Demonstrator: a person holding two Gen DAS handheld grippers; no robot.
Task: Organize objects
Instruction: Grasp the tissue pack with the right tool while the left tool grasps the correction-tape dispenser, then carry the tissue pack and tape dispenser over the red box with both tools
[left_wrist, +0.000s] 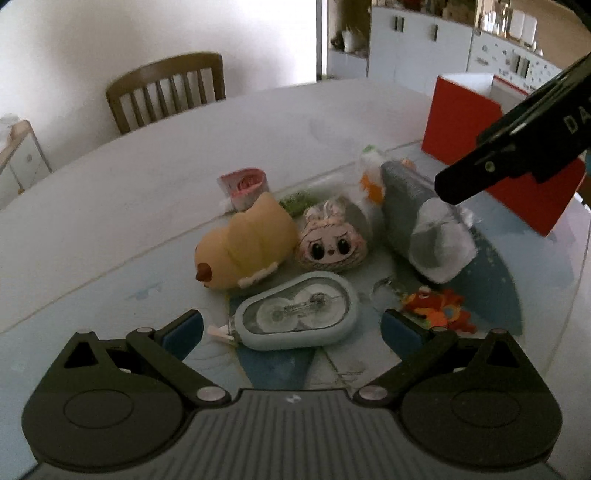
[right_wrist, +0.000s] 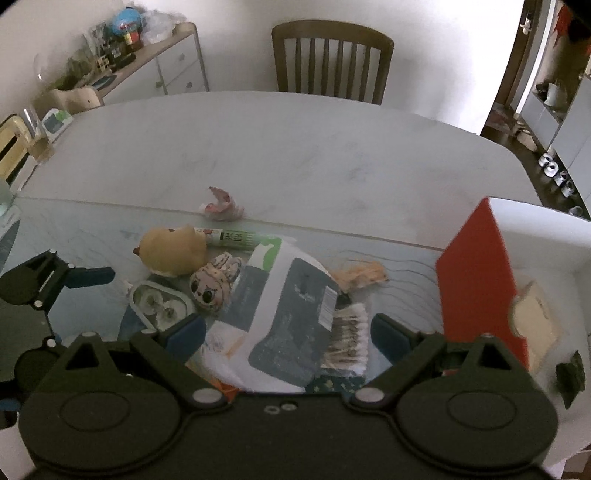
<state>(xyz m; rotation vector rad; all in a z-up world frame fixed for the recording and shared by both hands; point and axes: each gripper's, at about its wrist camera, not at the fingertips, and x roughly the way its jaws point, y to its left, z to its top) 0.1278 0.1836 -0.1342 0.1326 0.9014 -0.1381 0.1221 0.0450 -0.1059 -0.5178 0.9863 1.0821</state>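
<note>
A pile of small objects lies on the table. My left gripper (left_wrist: 291, 326) is open, its jaws on either side of a light blue correction tape dispenser (left_wrist: 297, 312). Behind it lie a yellow chick toy (left_wrist: 243, 247), a bunny-face pouch (left_wrist: 332, 243) and a grey-and-white packet (left_wrist: 421, 225). My right gripper (right_wrist: 288, 332) is open above the grey-and-white packet (right_wrist: 284, 317) and a pack of cotton swabs (right_wrist: 349, 336). The chick toy (right_wrist: 173, 251), bunny pouch (right_wrist: 214, 284) and tape dispenser (right_wrist: 159, 302) show to its left. A red-and-white box (right_wrist: 480, 280) stands open at the right.
A pink wrapper (right_wrist: 221, 203) and a green tube (right_wrist: 236, 238) lie behind the pile. An orange sticker sheet (left_wrist: 439, 306) lies right of the dispenser. The red box (left_wrist: 461, 122) holds a few items. A wooden chair (right_wrist: 332, 59) stands beyond the table. A sideboard (right_wrist: 147, 62) is far left.
</note>
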